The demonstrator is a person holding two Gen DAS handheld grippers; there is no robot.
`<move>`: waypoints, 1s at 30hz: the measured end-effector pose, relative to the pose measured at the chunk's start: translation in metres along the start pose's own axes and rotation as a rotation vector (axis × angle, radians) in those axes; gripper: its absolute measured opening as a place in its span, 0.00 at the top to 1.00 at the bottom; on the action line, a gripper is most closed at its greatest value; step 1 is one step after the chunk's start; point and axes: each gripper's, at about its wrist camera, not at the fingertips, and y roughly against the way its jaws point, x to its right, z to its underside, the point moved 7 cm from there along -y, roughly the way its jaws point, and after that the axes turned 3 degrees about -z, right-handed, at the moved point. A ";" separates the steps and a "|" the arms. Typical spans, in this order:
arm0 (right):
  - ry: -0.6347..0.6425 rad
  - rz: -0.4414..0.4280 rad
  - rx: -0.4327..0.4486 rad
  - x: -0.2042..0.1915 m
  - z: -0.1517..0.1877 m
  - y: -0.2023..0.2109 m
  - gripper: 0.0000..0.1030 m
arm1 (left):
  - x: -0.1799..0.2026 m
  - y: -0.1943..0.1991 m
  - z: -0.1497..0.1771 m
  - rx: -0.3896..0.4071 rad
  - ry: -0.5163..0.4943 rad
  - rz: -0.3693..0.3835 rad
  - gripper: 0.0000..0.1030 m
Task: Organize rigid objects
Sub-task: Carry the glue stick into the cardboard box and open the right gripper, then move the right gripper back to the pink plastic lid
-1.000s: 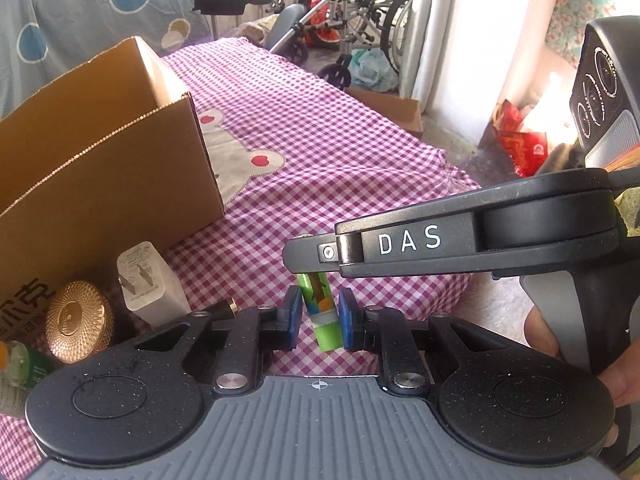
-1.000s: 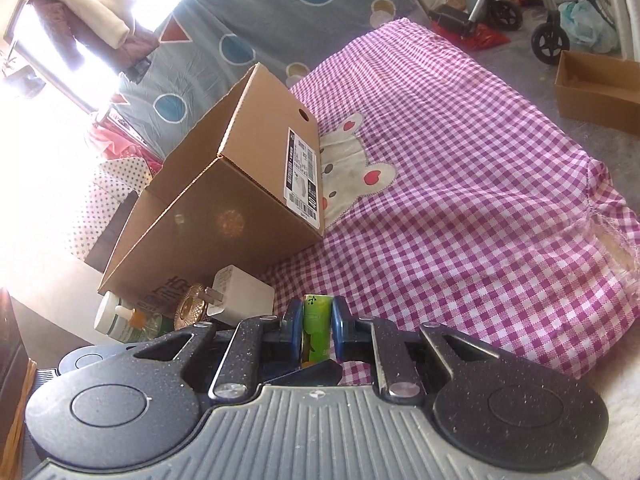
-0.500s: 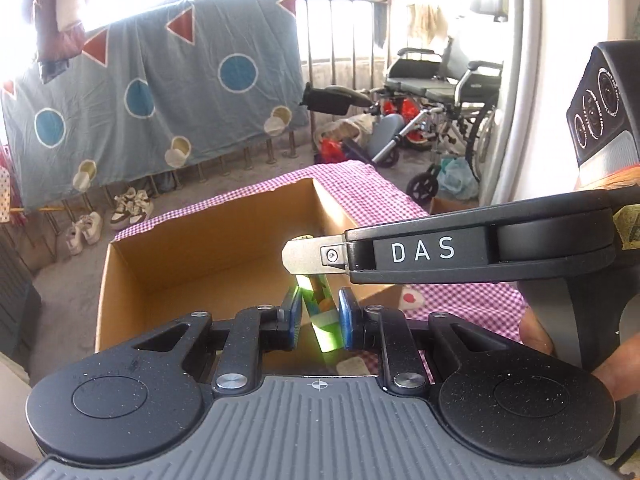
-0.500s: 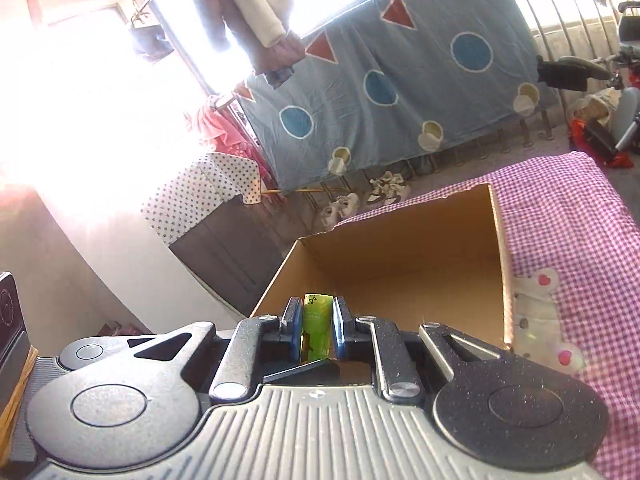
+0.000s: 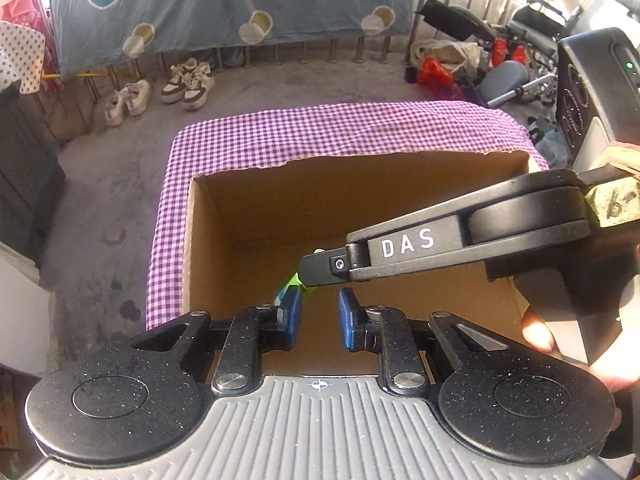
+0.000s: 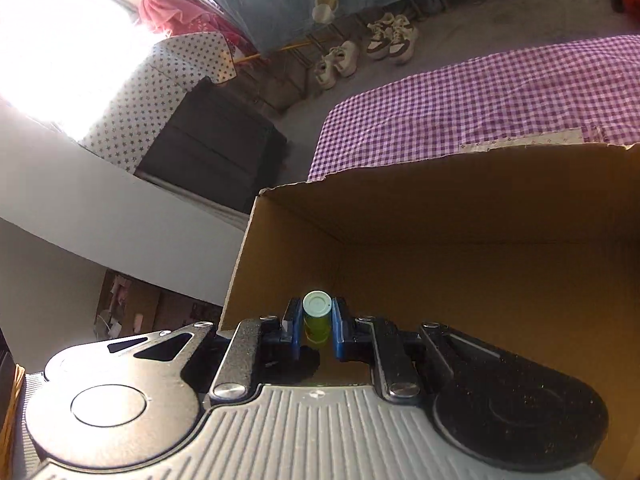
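An open cardboard box (image 5: pixel 192 240) stands on the purple checked cloth, and both grippers hang over its opening. My left gripper (image 5: pixel 318 316) is open with nothing between its blue pads. My right gripper (image 6: pixel 316 326) is shut on a green tube (image 6: pixel 317 320) with a pale round cap, held over the box (image 6: pixel 480 208). In the left wrist view the right gripper's black finger marked DAS (image 5: pixel 404 248) crosses in from the right, and a sliver of the green tube (image 5: pixel 294 280) shows beside its tip.
The purple checked cloth (image 5: pixel 320 132) covers the table beyond the box. Grey floor with pairs of shoes (image 5: pixel 188 84) lies past the table's far edge. A wheelchair (image 5: pixel 520 60) stands at the back right. A dark cabinet (image 6: pixel 208 148) stands to the left.
My left gripper has opened and let go of the green tube. Both grippers tilted down over the box opening. The right gripper still holds the tube.
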 end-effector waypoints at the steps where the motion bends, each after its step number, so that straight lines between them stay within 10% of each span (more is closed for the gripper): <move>1: -0.006 0.004 -0.026 0.006 -0.004 -0.013 0.84 | -0.010 -0.002 0.000 -0.008 0.015 -0.006 0.81; 11: -0.002 0.085 -0.059 0.023 -0.027 -0.065 0.79 | -0.023 0.009 0.004 0.013 0.000 -0.044 0.79; 16: 0.004 0.071 -0.003 0.020 -0.032 -0.049 0.39 | -0.022 0.025 0.005 0.057 0.002 -0.032 0.78; 30: 0.103 -0.118 0.335 -0.031 -0.014 0.164 0.39 | -0.013 0.130 0.034 0.290 0.017 0.055 0.70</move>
